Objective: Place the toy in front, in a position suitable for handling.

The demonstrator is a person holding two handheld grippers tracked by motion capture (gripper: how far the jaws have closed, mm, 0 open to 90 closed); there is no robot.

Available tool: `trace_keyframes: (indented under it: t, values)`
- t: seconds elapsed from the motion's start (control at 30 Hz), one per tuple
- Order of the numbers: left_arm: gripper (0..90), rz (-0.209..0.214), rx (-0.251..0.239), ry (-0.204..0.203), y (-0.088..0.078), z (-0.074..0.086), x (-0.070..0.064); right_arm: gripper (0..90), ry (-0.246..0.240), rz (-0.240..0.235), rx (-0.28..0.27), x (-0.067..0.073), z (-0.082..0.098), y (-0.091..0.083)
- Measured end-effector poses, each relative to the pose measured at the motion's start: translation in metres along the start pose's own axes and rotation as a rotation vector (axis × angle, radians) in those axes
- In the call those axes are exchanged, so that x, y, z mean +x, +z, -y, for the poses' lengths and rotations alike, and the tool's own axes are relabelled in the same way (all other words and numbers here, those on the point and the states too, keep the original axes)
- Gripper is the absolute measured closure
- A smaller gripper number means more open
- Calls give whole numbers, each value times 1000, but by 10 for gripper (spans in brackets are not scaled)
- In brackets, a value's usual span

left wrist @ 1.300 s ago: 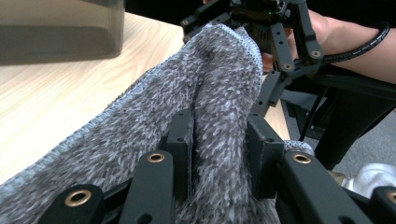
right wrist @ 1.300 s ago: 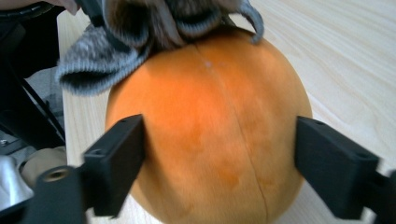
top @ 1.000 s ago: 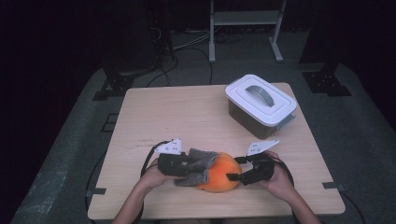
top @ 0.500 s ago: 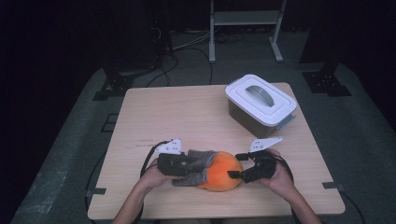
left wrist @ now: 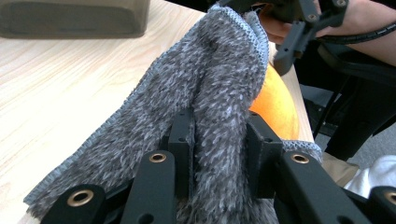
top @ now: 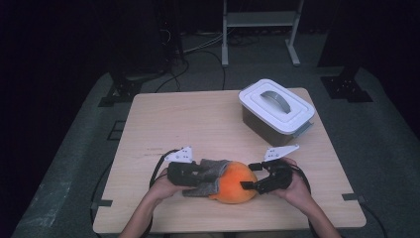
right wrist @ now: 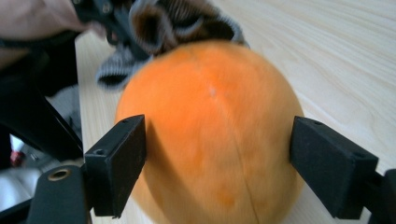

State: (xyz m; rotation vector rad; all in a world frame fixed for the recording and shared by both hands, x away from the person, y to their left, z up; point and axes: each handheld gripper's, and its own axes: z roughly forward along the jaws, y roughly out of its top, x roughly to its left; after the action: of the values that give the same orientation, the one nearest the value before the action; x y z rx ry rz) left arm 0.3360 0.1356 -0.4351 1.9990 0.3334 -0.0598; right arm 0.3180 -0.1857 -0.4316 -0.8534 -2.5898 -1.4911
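An orange plush ball [top: 235,183] [right wrist: 210,130] [left wrist: 275,102] rests on the table's near edge, with a fuzzy grey cloth [top: 210,173] [left wrist: 210,93] [right wrist: 177,23] draped against its left side. My left gripper [top: 204,176] [left wrist: 219,135] comes in from the left and is shut on a bunched fold of that cloth. From the right, my right gripper [top: 247,175] [right wrist: 217,158] straddles the ball. Its jaws have just been opening and stand wide, one pad at each side of the ball without squeezing it.
A brown bin with a white handled lid [top: 275,111] [left wrist: 70,18] stands at the table's far right. The light wooden table [top: 198,124] lies bare across its middle and left. Both forearms enter over the near edge.
The right gripper's jaws have spread a little wider around the orange ball. The left gripper and the cloth have stayed put.
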Motion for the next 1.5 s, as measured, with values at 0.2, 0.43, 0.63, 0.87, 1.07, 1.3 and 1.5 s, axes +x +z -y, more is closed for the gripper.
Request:
trace_keyframes:
  t: [0.2, 0.43, 0.63, 0.87, 1.07, 1.3, 1.5]
  values:
    - [684, -12, -31, -24, 0, -5, -1, 204, 27, -9, 15, 1, 3, 7]
    - [689, 17, -10, 0, 5, -8, -7, 191, -52, -30, 76, 12, 1, 3]
    - [690, 13, 15, 22, 9, -9, -9, 156, 12, -36, 46, -1, 1, 10]
    - [699, -20, -52, 6, 3, -15, -6, 432, -150, 132, 2, 20, -11, 8]
    - [701, -21, -55, 19, 6, -17, -8, 431, -196, 123, 20, 25, -12, 11]
    - [701, 23, -2, 51, 13, -15, -14, 365, -84, 12, 96, 16, -9, 0]
    - [705, 78, 19, 44, 16, -13, -16, 254, -37, 4, 83, 8, -15, -5]
